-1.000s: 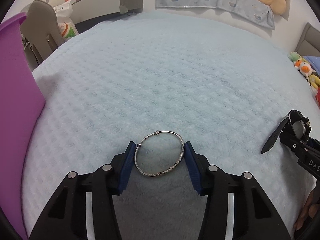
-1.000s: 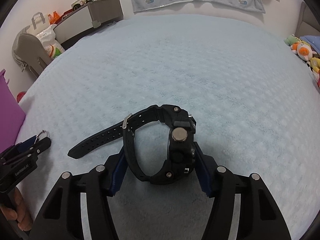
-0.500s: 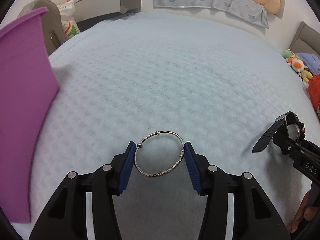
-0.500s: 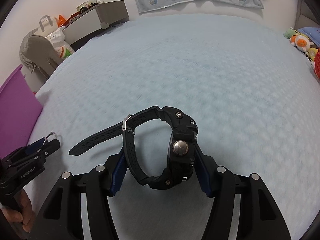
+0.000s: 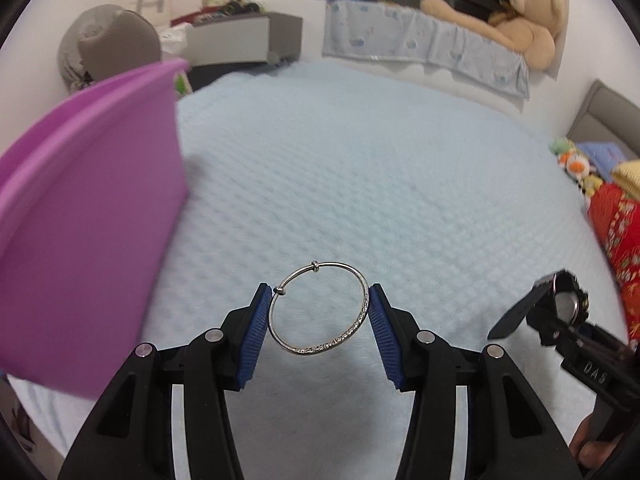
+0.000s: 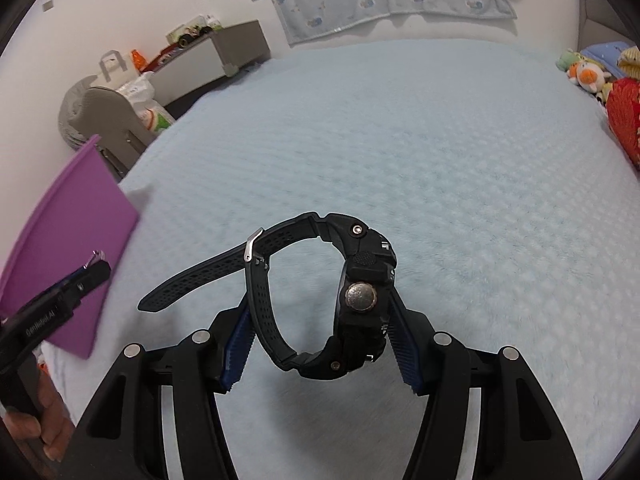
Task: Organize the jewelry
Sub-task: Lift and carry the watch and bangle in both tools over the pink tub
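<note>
A thin silver bangle [image 5: 320, 312] hangs above the pale blue bedspread, pinched across its width between the blue pads of my left gripper [image 5: 318, 300]. My right gripper [image 6: 320, 312] is shut on a chunky black wristwatch [image 6: 352, 292], pads on strap and case, its loose strap end sticking out left. The same watch [image 5: 560, 304] shows at the right edge of the left wrist view. A purple box [image 5: 84, 232] stands on the bed close to the left of the bangle; its wall [image 6: 68, 264] is at the left behind the other gripper's tip in the right wrist view.
The bedspread [image 5: 360, 184] stretches wide ahead. A teddy bear [image 5: 516, 24] lies on the far ledge, small plush toys [image 5: 576, 164] and a red patterned cloth [image 5: 616, 240] sit at the right edge. A grey cabinet [image 5: 240, 40] and grey bag [image 5: 104, 44] stand beyond the bed's left side.
Both grippers have risen and shifted left with bangle and watch still held. The purple box has grown much larger and closer at the left; more of the far wall shows.
</note>
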A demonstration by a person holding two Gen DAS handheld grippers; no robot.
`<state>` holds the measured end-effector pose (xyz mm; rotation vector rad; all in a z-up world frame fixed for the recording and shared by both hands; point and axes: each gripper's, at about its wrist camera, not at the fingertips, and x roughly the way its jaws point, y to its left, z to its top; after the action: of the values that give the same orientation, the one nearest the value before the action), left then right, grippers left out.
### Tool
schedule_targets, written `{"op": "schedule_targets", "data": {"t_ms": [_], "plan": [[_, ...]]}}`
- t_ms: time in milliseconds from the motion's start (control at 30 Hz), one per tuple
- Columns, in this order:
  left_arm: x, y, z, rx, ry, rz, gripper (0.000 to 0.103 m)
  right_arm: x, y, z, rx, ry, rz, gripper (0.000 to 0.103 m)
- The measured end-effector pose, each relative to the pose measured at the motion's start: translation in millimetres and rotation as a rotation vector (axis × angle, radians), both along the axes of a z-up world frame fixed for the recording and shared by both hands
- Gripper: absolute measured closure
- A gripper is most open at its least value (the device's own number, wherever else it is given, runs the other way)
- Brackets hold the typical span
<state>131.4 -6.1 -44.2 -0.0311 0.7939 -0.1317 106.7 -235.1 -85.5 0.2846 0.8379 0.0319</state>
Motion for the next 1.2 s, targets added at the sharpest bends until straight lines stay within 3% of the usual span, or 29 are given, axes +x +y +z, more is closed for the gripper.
{"op": "schedule_targets", "data": {"t_ms": [333,667,967,1200], "plan": [[-39.4,60.3,63.3,-0.059,-0.106,0.076,0.055,-29.0,49.3,60.5,-0.011,-0.100,0.069,0.045],[-69.8,124.3,112.5,-0.070,-0.180,0.143,0.055,-37.0,106.1,110.3,0.004,-0.189,0.163,0.045],[-68.3,193.7,146.9,-0.053,-0.228,0.232,0.055,-9.6,180.4,151.8,0.019,-0.243,0.298,0.045],[-54.5,240.5,148.9,-0.035,-0.219,0.299,0.055,30.0,242.3,175.5,0.024,-0.249,0.400,0.045]]}}
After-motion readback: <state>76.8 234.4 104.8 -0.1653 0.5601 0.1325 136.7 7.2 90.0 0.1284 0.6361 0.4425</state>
